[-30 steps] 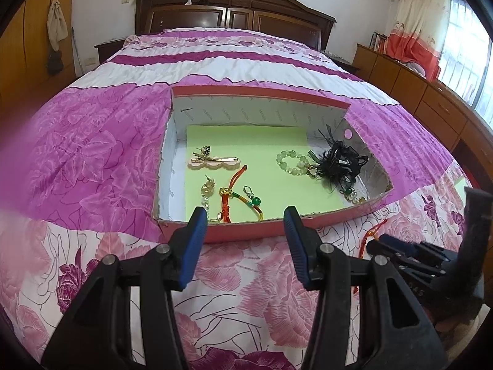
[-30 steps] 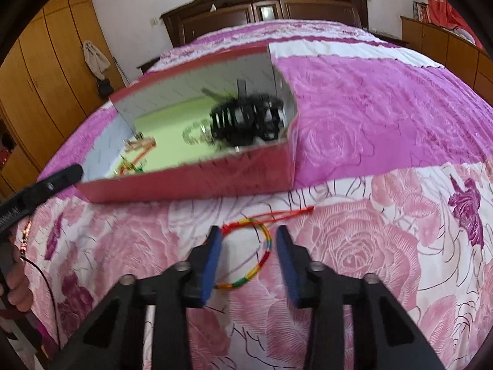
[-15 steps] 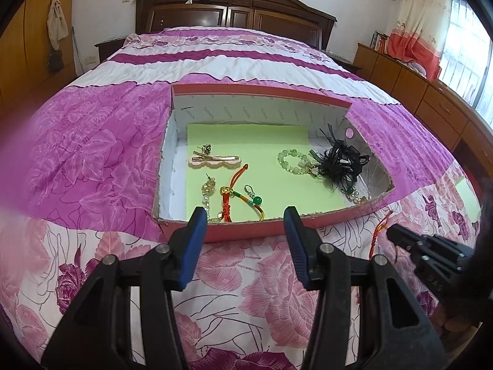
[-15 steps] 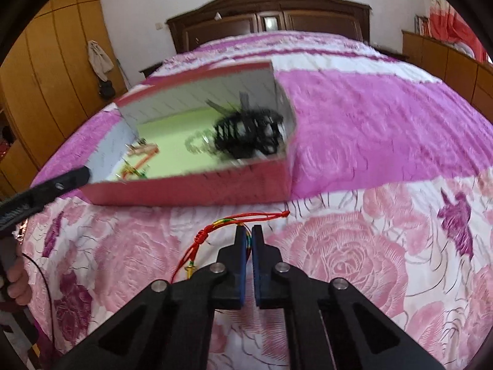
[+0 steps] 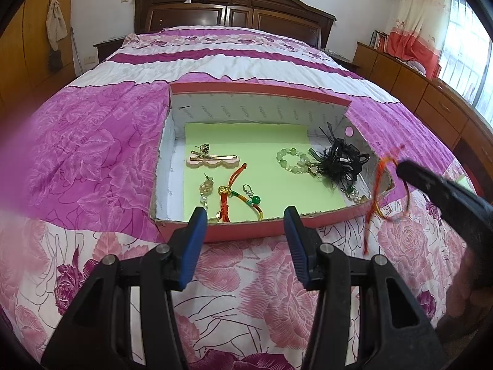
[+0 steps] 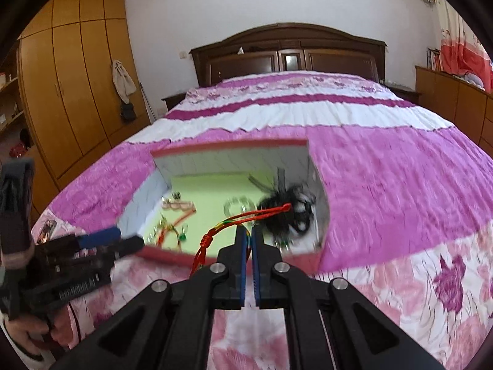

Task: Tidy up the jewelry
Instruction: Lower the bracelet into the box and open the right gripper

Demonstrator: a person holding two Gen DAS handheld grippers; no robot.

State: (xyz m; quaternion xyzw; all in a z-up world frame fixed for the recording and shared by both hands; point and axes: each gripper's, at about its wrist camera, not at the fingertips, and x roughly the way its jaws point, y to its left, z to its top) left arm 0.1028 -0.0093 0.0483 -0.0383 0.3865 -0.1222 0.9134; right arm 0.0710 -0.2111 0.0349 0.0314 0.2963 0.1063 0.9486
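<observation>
We hold the right gripper [image 6: 250,231] with its blue pads pressed together on a red cord bracelet [image 6: 243,217] with rainbow threading, lifted clear of the bedspread [image 6: 400,169]. From the left wrist view the same bracelet [image 5: 377,185] dangles in the air just beside the right near corner of the box [image 5: 246,234], its red tails hanging down toward the floral cover. From the right wrist view the cord's loose end reaches over the near edge of the box [image 6: 172,254].

Our left gripper [image 5: 243,225] sits low at the near edge of the box with its blue fingers spread wide and nothing between them.

The box is red outside, white inside, and lined with a green sheet [image 5: 262,141]. On that sheet lie a gold hair clip on a pink card [image 5: 212,158] toward the left far side, a pearl earring [image 5: 206,189] and a red knotted charm [image 5: 234,191] toward the near left edge, a green bead bracelet [image 5: 291,160] right of centre, and a black feathery hair piece [image 5: 339,162] against the right wall.

The bed's dark wooden headboard [image 5: 234,9] stands at the far edge.
</observation>
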